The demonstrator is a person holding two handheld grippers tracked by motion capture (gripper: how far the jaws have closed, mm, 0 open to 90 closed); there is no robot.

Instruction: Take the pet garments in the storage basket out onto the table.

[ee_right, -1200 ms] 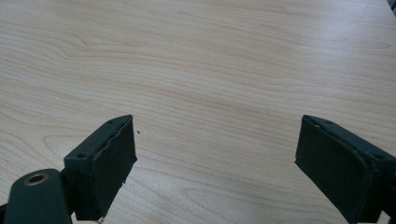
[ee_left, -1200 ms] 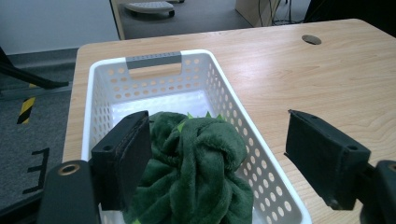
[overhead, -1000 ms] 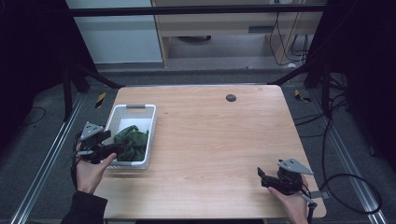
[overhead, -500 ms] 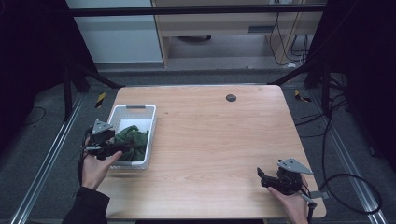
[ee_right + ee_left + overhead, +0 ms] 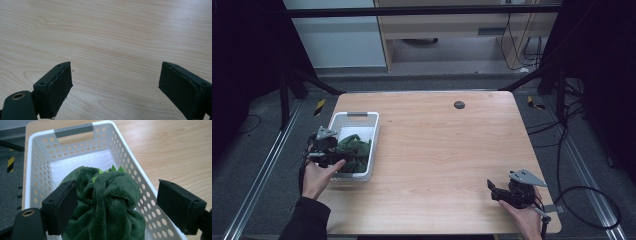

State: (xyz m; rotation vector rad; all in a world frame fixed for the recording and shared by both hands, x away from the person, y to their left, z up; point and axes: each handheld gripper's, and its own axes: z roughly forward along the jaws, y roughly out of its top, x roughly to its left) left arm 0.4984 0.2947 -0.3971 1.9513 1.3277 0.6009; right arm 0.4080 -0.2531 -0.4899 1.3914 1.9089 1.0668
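Left gripper view has the dark green plush toy with little lime-green felt spikes (image 5: 107,202) sitting right in the middle, bunched up in the near end of the white perforated plastic basket with a grey handle strip (image 5: 75,130); the left gripper (image 5: 125,202) has its jaws spread as wide as they go, having just been opening; the toy is between them, brushing the left-hand pad while the right-hand pad stands clear of it with a gap, so nothing is clamped. From the high view the same plush toy (image 5: 353,150) fills the near half of the basket (image 5: 372,131), the far half showing bare white floor; the left gripper (image 5: 329,155) hangs over the basket's near left corner. The basket sits at the left edge of the light wooden table (image 5: 437,145); a small dark round disc (image 5: 459,104) lies near the far edge. The right gripper (image 5: 493,189) is well apart at the near right corner; in the right gripper view its jaws (image 5: 115,82) gape wide over bare wood, holding nothing.
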